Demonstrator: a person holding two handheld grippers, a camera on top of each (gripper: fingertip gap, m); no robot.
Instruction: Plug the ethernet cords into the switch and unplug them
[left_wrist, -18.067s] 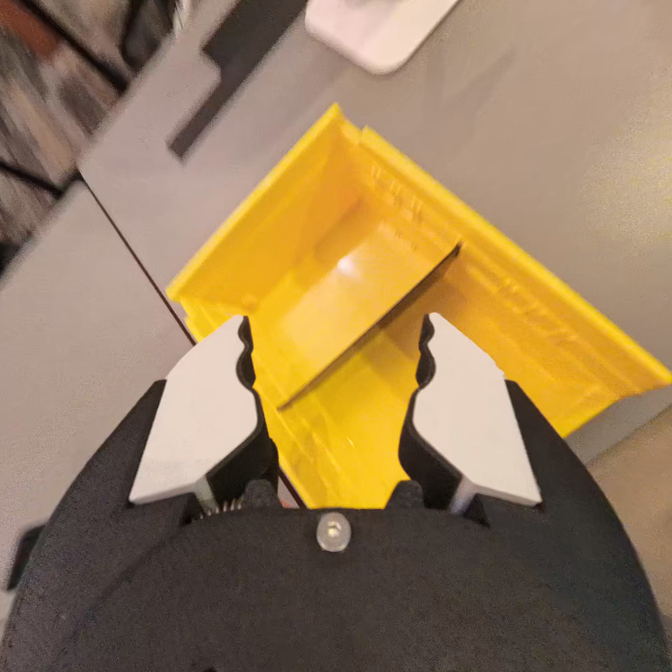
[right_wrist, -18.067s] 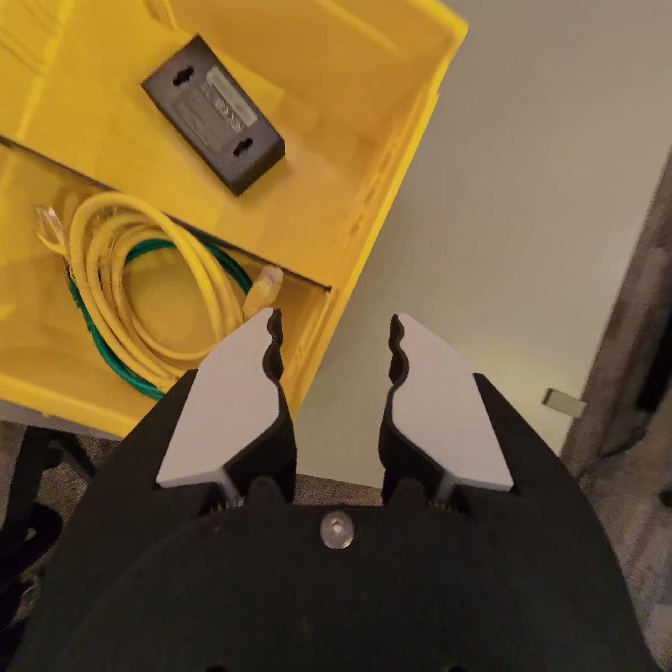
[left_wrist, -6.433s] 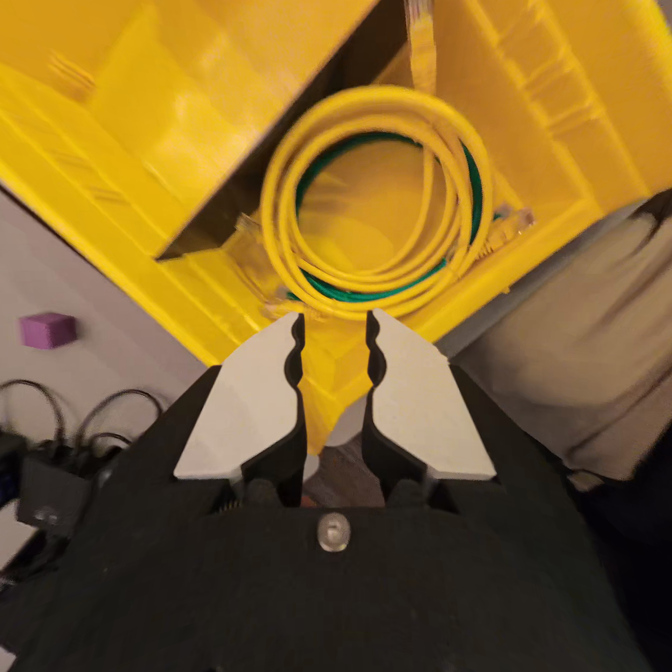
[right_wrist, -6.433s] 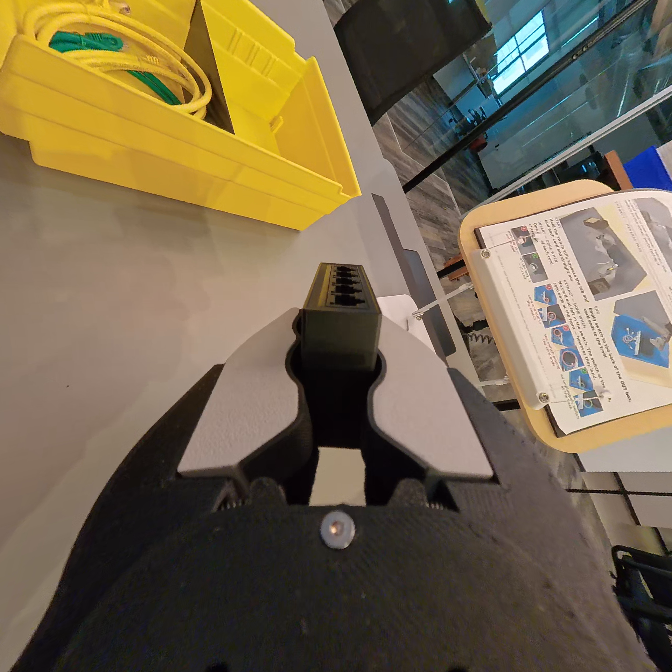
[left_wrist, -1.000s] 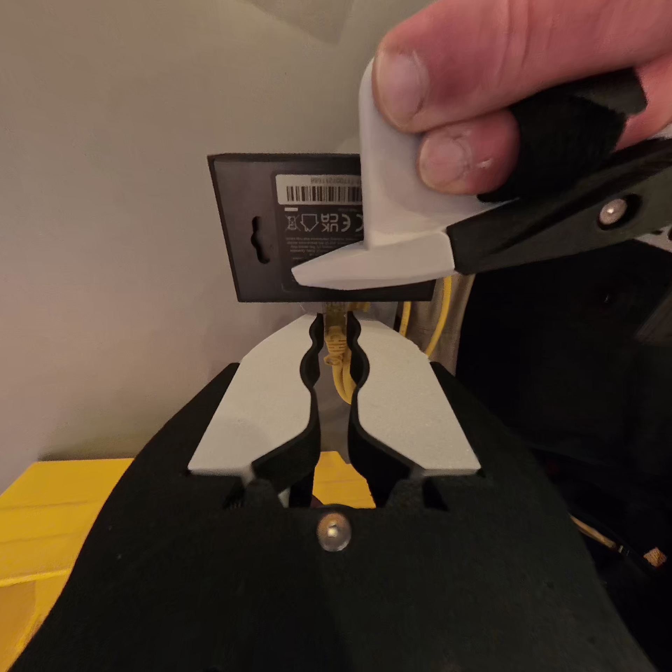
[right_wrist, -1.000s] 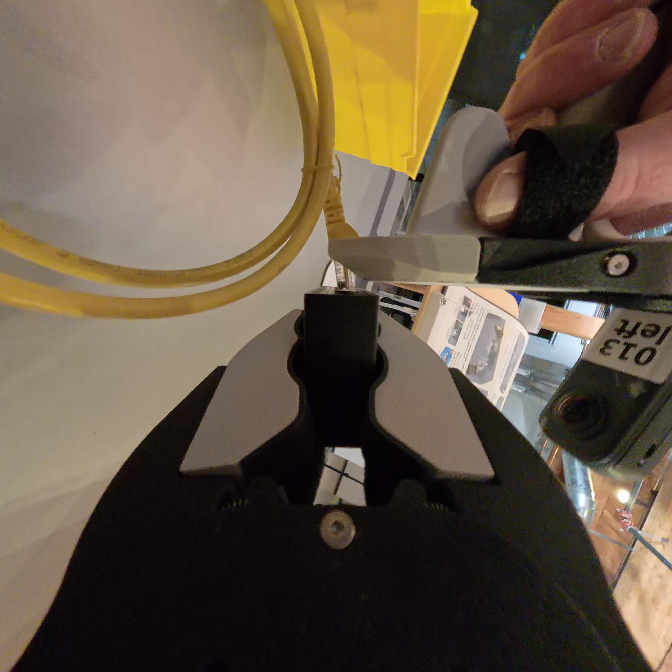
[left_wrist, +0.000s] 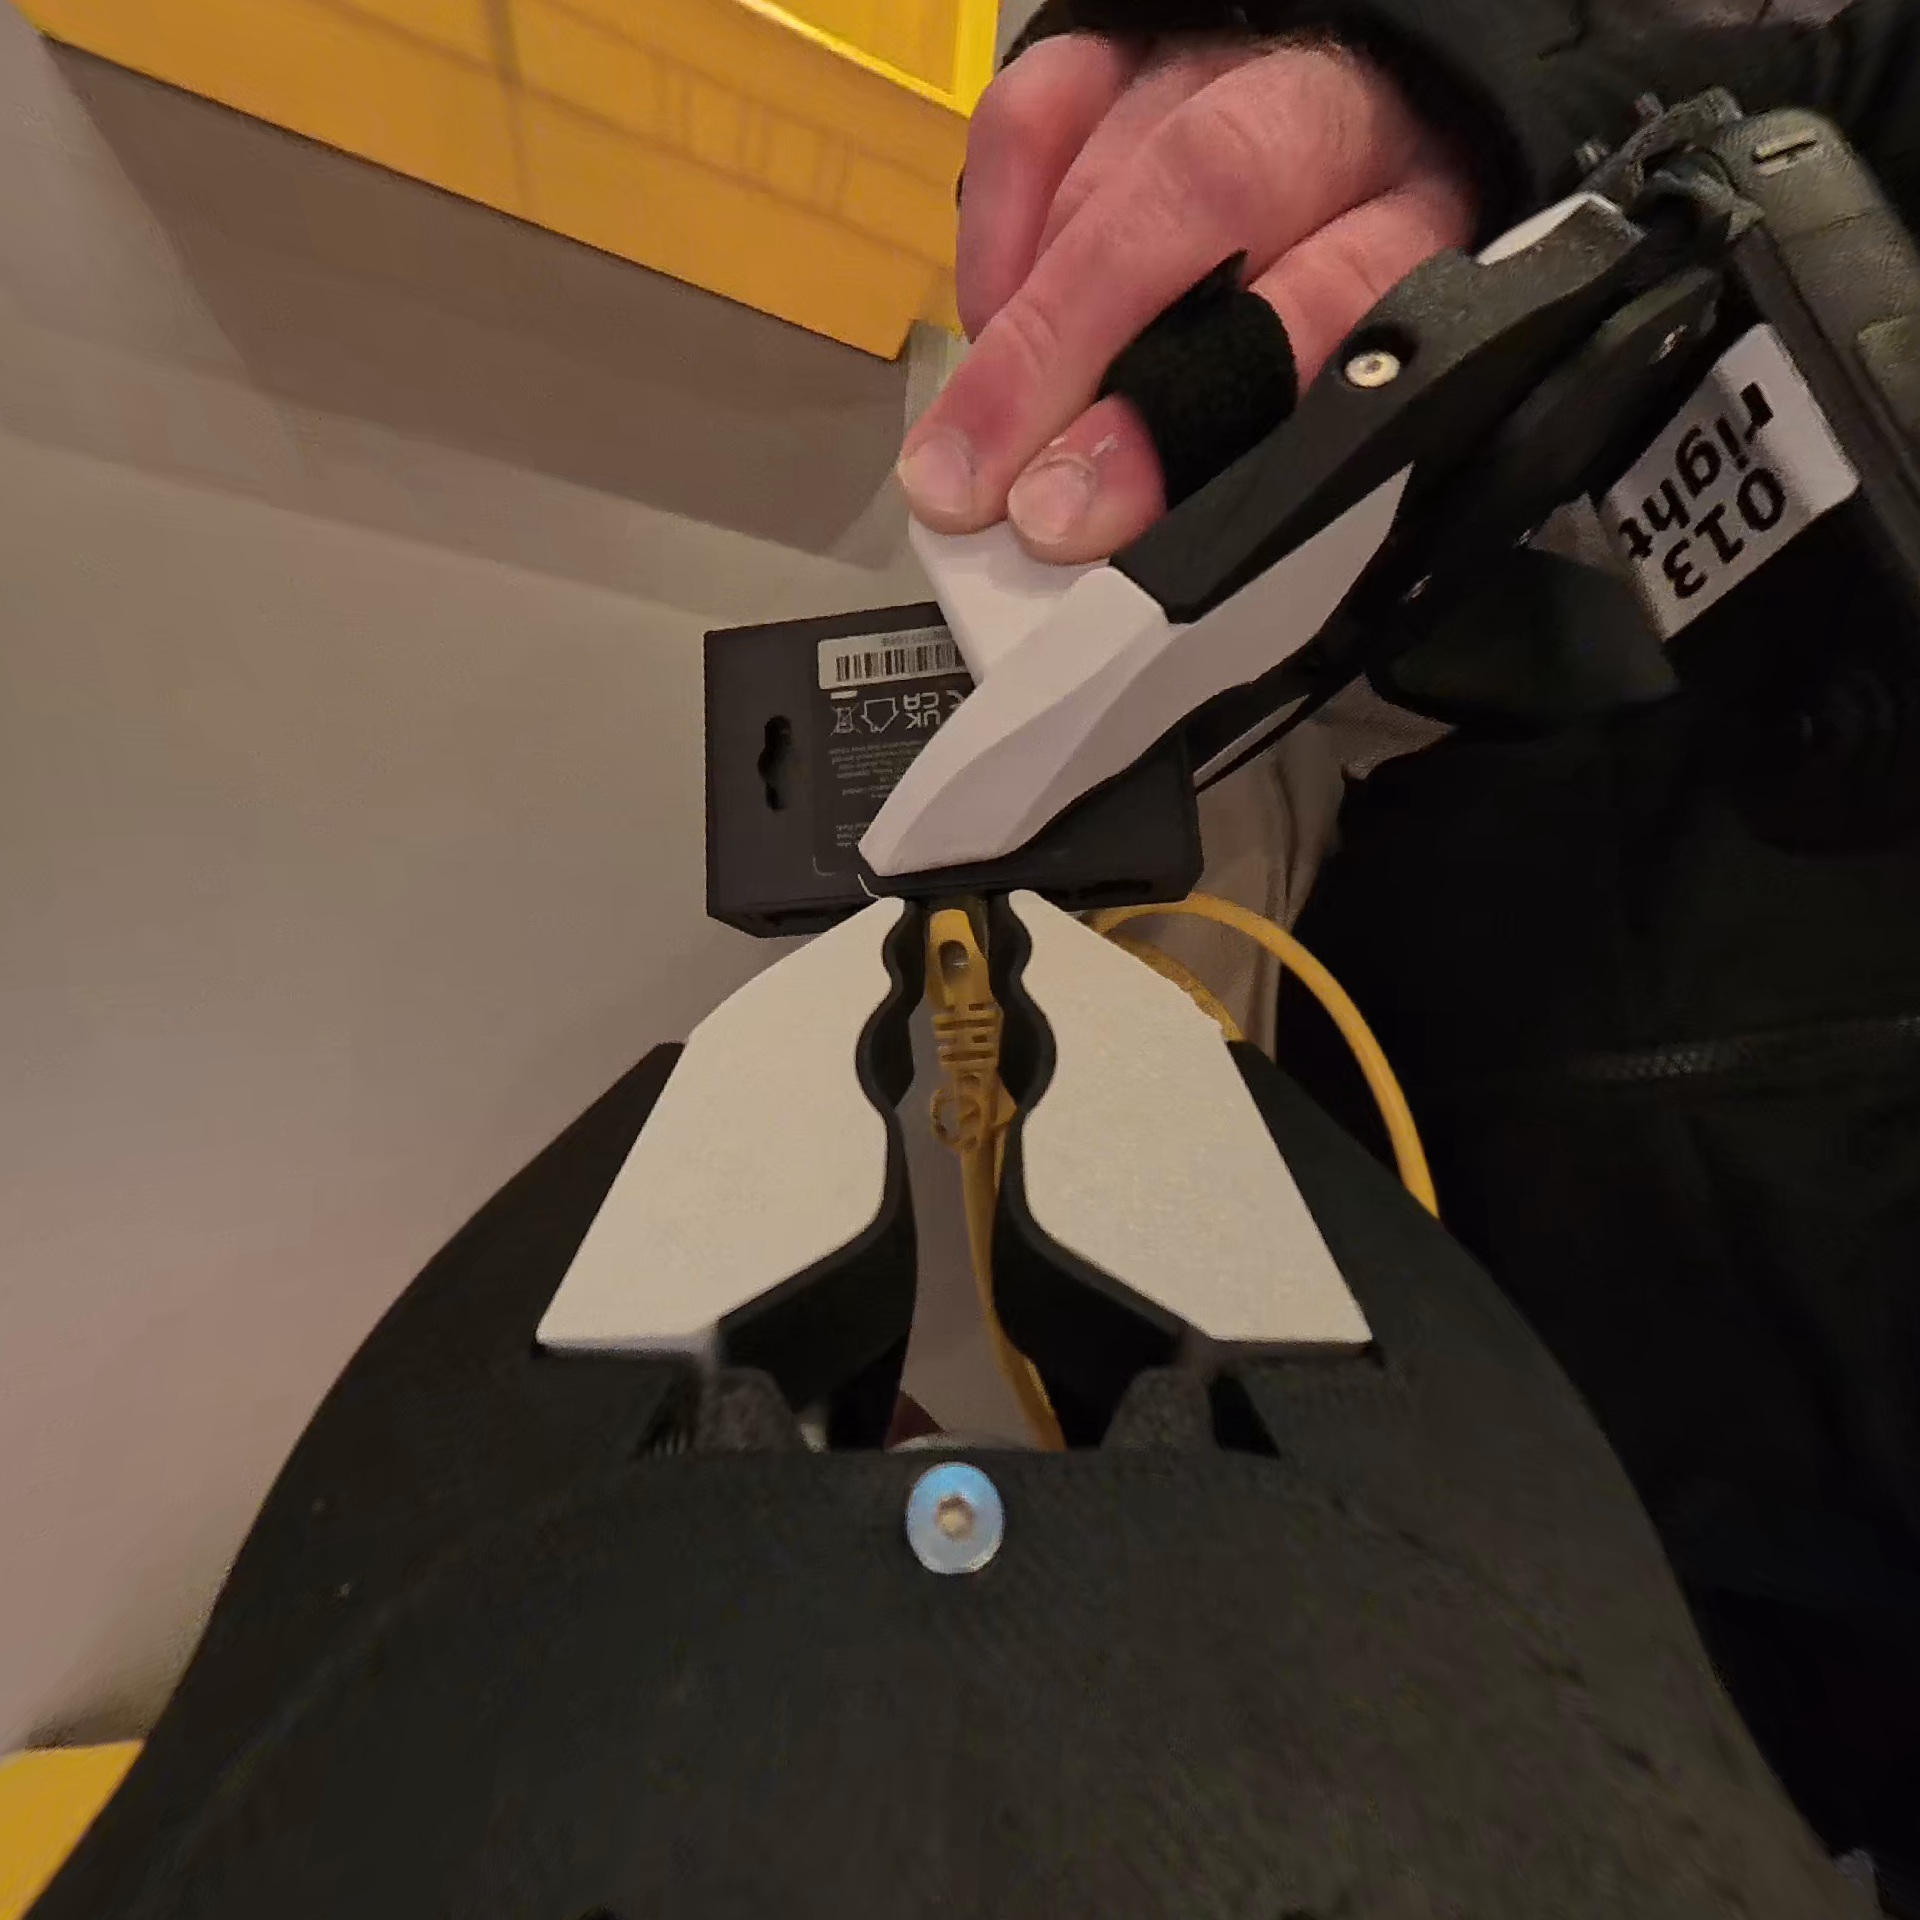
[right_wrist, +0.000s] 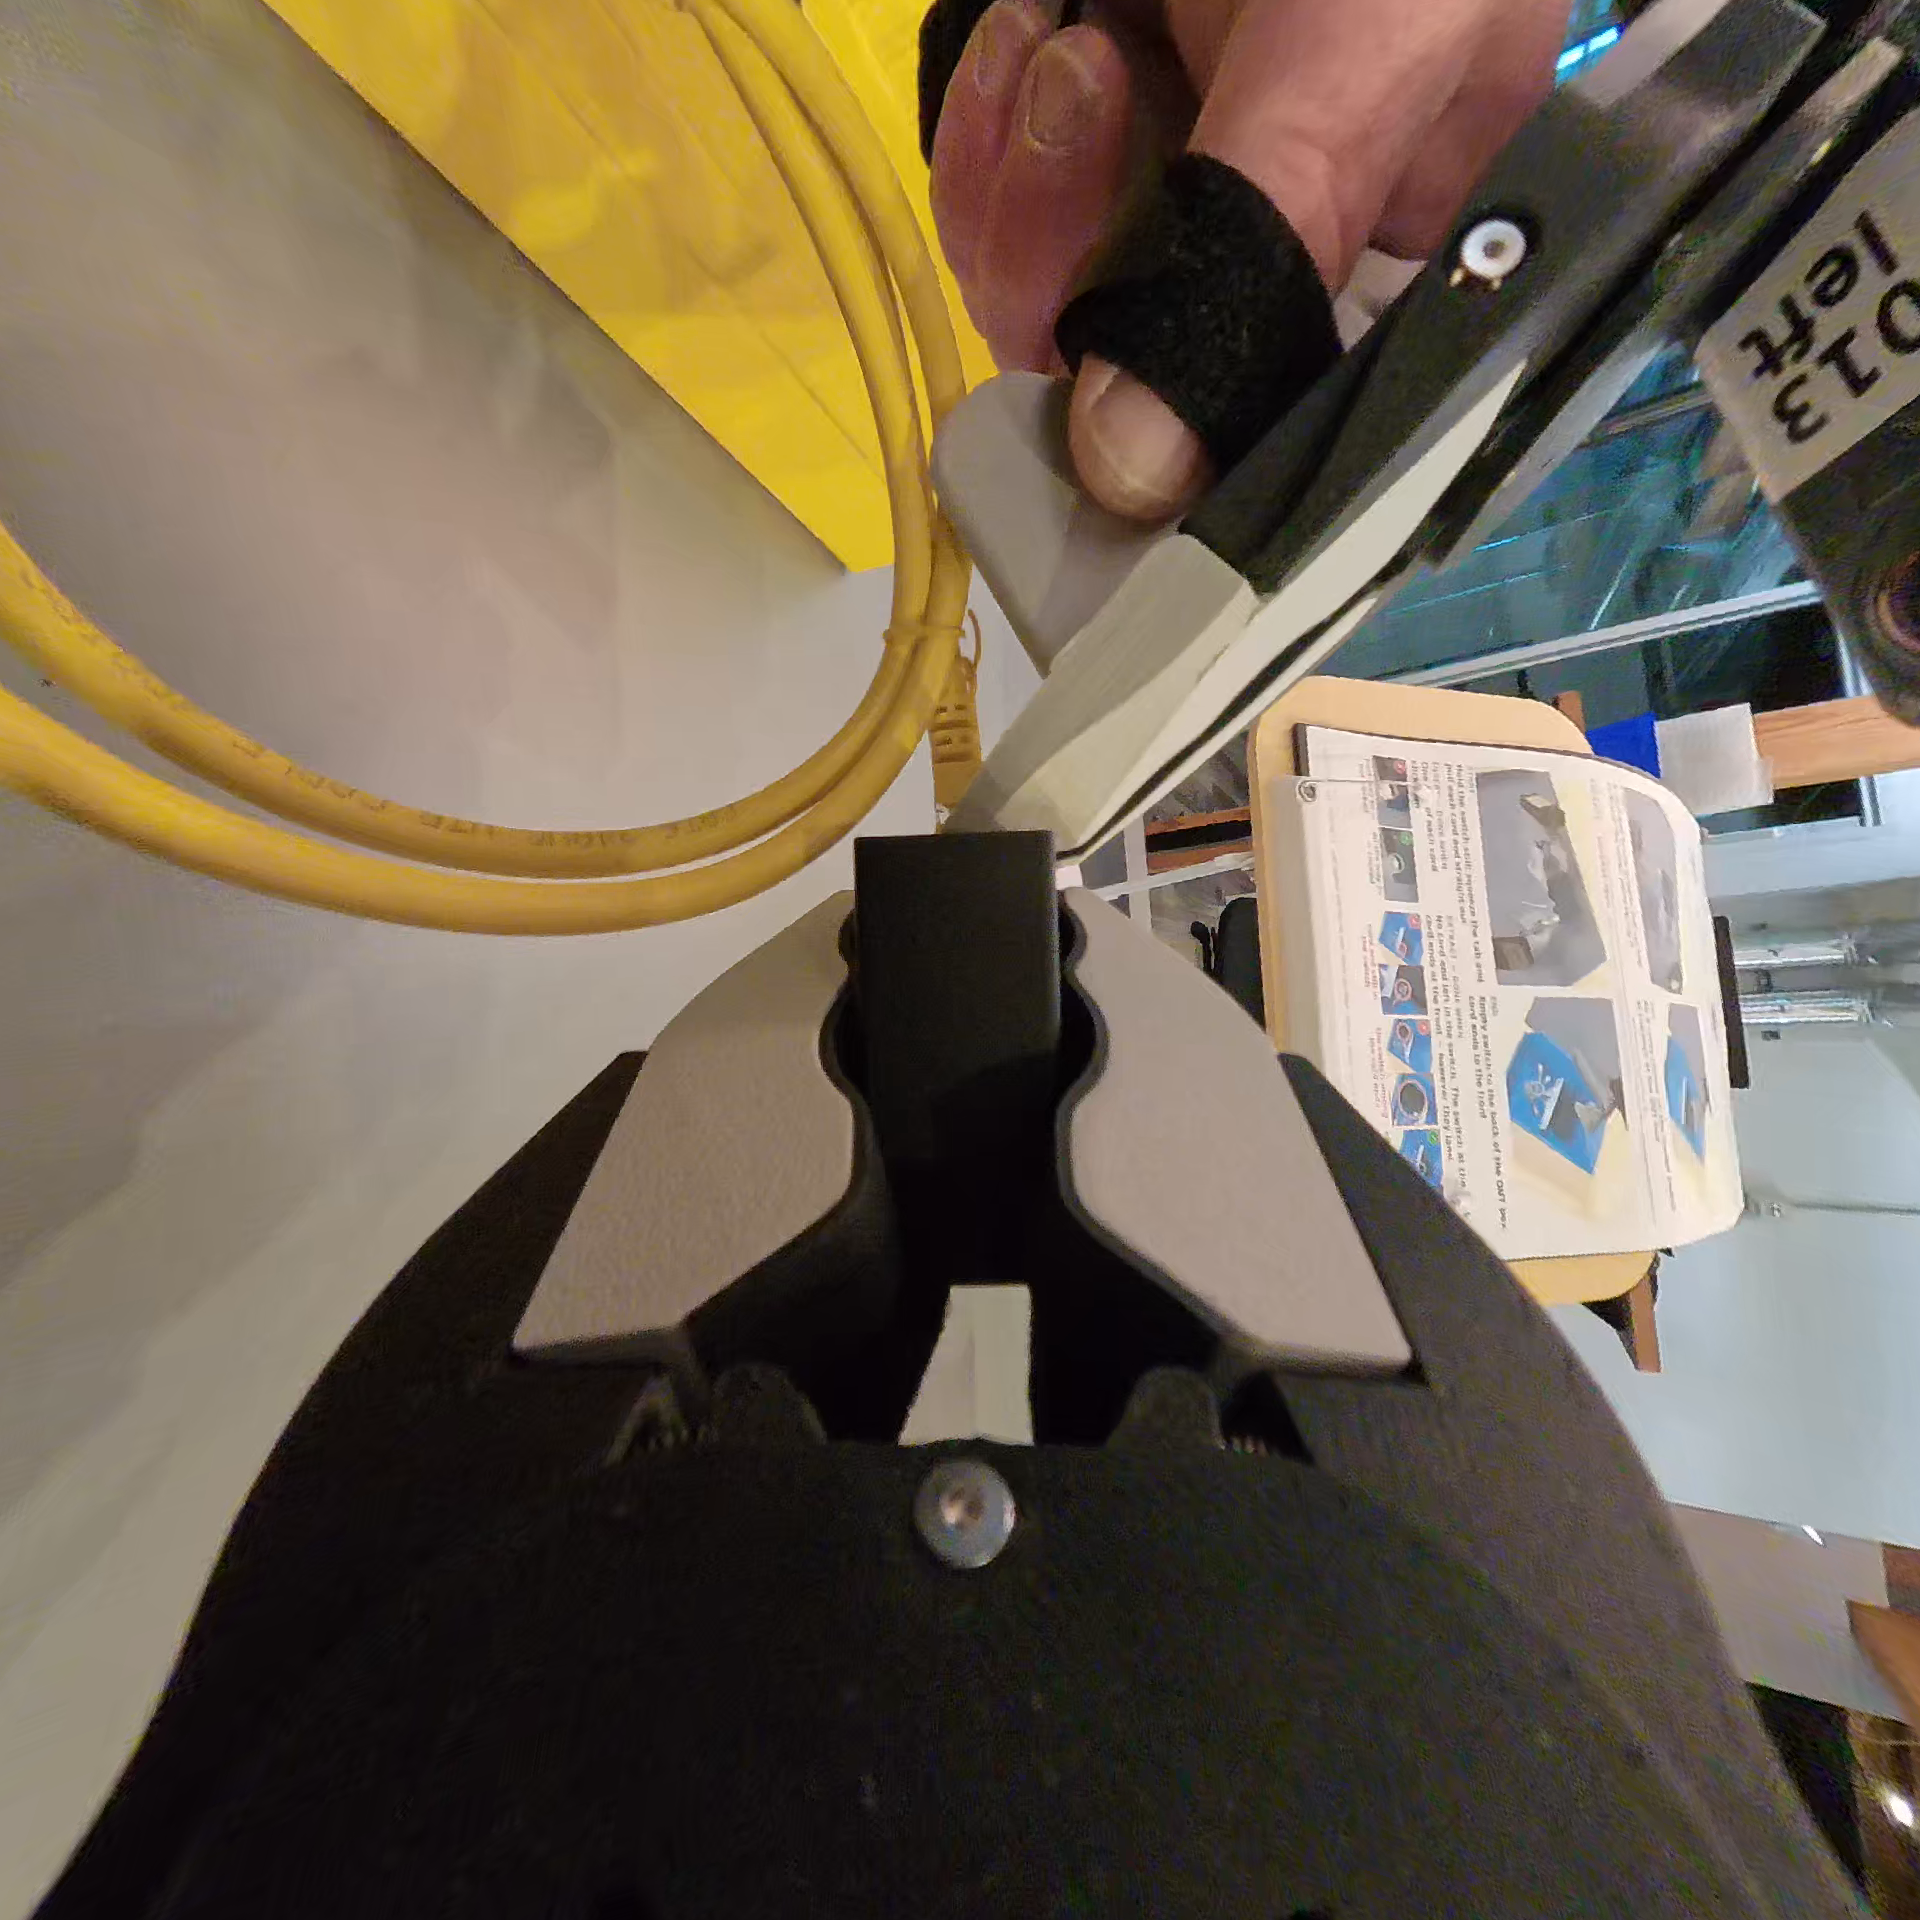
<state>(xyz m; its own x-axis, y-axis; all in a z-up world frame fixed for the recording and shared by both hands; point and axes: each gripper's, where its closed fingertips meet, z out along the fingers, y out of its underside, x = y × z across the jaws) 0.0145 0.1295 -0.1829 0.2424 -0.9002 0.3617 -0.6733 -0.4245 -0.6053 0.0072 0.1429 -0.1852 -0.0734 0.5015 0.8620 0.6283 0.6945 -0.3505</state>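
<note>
My left gripper (left_wrist: 956, 930) is shut on the yellow ethernet plug (left_wrist: 961, 1003), whose tip meets the port face of the black switch (left_wrist: 790, 769). I cannot tell how deep the plug sits. My right gripper (right_wrist: 956, 920) is shut on the switch (right_wrist: 954, 935) and holds it in the air. In the left wrist view the right gripper (left_wrist: 1039, 748) reaches in from the upper right, clamped across the switch. In the right wrist view the left gripper (right_wrist: 1132, 686) comes down from the upper right onto the plug (right_wrist: 956, 727). The yellow cord (right_wrist: 520, 847) loops off to the left.
The yellow bin (left_wrist: 623, 135) lies on the grey table (left_wrist: 312, 831) behind the switch; it also shows in the right wrist view (right_wrist: 675, 260). A person's hands (left_wrist: 1122, 312) work both grippers. An instruction board (right_wrist: 1455, 987) stands beyond the table on the right. My two grippers' fingertips are within a few centimetres of each other.
Both grippers have tilted against each other, so the right gripper now slants across the switch. The bin has come into the top of the left view. Both holds are unchanged.
</note>
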